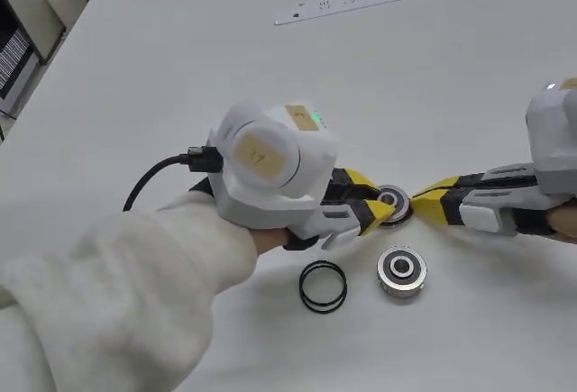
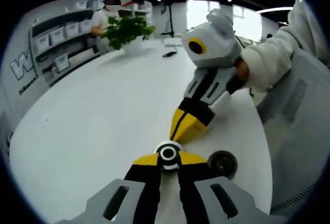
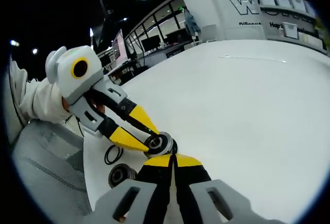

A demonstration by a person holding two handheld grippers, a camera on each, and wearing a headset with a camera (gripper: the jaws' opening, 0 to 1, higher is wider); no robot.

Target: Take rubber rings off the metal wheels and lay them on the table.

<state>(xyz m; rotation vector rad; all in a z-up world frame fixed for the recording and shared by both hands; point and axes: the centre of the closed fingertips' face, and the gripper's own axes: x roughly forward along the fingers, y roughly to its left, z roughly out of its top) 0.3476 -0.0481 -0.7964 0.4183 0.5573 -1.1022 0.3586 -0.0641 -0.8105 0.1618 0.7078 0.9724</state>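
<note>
- We clamp a wheel (image 1: 394,199) in our left gripper (image 1: 379,210) jaws, mid-tabletop (image 1: 180,68).
- Our right gripper (image 1: 424,197) jaws sit closed, tips touching that wheel.
- Nearer lie a second wheel (image 1: 401,268) and, left of it, a ring (image 1: 323,286).

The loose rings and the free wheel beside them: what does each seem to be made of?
Loose rings: likely rubber; thin, matt black, no glint. Free wheel: likely metal; its silvery rim and hub shine, with a dark band between, perhaps rubber.
</note>
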